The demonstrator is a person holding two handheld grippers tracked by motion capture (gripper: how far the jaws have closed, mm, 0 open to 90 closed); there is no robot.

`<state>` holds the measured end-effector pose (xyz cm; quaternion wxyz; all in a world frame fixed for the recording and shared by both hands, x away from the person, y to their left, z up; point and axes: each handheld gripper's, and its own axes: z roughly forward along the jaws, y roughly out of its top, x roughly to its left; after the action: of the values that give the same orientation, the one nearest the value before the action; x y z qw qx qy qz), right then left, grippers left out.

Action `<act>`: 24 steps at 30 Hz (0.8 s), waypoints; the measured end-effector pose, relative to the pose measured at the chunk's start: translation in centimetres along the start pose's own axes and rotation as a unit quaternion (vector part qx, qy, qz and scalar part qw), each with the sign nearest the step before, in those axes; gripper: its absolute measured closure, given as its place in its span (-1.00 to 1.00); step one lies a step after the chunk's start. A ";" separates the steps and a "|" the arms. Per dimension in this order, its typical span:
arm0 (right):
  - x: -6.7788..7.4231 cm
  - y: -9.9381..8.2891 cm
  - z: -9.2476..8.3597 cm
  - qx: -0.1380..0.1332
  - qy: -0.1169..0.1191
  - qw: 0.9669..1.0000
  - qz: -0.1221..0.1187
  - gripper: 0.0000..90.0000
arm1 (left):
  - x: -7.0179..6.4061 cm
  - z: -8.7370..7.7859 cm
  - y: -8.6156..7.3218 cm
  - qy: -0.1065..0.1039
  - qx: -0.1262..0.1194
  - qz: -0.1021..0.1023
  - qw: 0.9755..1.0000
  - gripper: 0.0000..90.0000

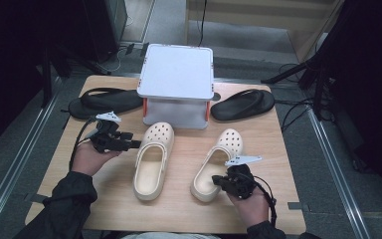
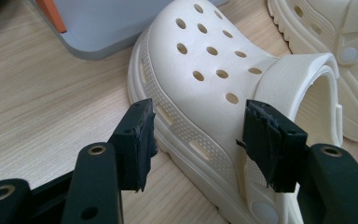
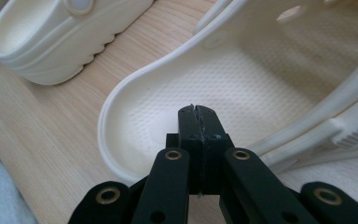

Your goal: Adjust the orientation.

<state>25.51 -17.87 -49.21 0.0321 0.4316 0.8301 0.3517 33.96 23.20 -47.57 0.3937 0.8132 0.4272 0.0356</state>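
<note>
Two cream clogs lie side by side on the wooden table, the left clog (image 1: 152, 162) and the right clog (image 1: 216, 167), toes pointing away. My left gripper (image 1: 133, 144) is level at the left clog's outer side. In the left gripper view it (image 2: 198, 140) stands open, its pads (image 2: 137, 140) straddling the perforated upper (image 2: 205, 70) without pressing on it. My right gripper (image 1: 220, 181) is at the right clog's heel. In the right gripper view it (image 3: 196, 112) is shut with nothing between the pads, hovering over the clog's footbed (image 3: 242, 79).
A white box-shaped stand (image 1: 176, 82) sits at the table's back middle. A black flip-flop (image 1: 104, 102) lies to its left and another black flip-flop (image 1: 242, 104) to its right. The table's front edge (image 1: 179, 226) is close to my hands.
</note>
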 end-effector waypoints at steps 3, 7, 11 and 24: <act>-0.2 0.0 -0.1 0.003 0.002 1.000 0.004 1.00 | 0.0 0.0 -0.1 0.001 -0.001 0.001 1.000 -0.02; -0.1 0.4 -0.7 -0.019 0.012 1.000 -0.001 1.00 | 0.0 -0.1 -0.1 0.004 -0.001 0.001 1.000 -0.02; -0.3 1.1 -2.4 -0.050 0.006 0.999 -0.008 1.00 | 0.0 -0.2 -0.2 0.005 0.000 0.001 1.000 0.00; -5.2 1.9 -4.6 -0.083 -0.062 0.994 0.041 1.00 | -0.1 -0.5 -0.5 0.004 0.003 -0.001 1.000 0.07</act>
<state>28.46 -23.59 -45.90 0.1051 0.4818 0.7761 0.3930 33.37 23.57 -47.57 0.3895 0.8138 0.4297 0.0371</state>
